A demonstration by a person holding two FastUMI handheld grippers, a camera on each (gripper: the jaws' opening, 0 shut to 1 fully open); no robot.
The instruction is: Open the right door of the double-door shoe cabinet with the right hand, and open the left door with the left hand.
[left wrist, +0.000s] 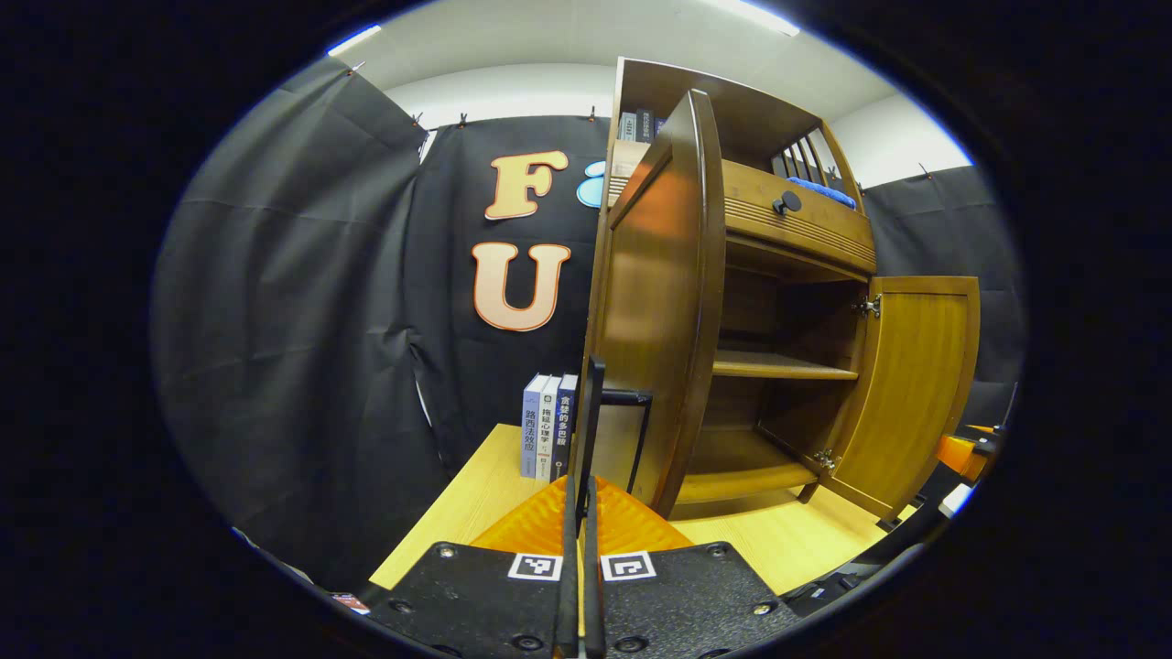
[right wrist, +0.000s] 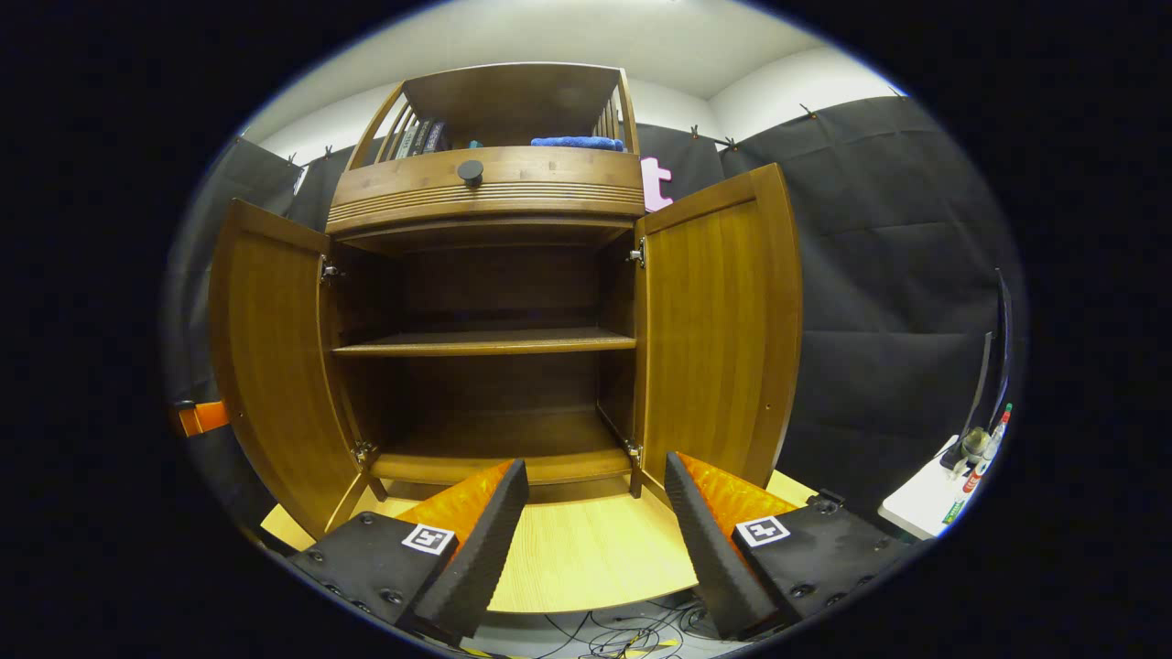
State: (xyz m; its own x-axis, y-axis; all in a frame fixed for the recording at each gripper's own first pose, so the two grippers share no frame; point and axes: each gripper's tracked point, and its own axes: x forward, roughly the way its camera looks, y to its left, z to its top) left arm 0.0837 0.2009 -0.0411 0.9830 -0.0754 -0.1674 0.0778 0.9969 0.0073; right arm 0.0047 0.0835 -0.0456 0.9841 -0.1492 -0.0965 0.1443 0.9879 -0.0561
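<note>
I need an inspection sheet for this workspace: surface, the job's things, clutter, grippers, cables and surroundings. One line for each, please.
Surface: light wooden table, bare in front of the cabinet.
Job's things: shoe cabinet; left door and right door both open; shelves empty.
Clutter: books standing beside the cabinet; blue cloth on top.
Grippers: left gripper shut, holding nothing; right gripper open.
Cables: a tangle of cables below the table edge.
Surroundings: black cloth wall; white side table with bottles.

Left gripper (left wrist: 580, 513) jaws pressed together, right gripper (right wrist: 595, 513) jaws spread wide
</note>
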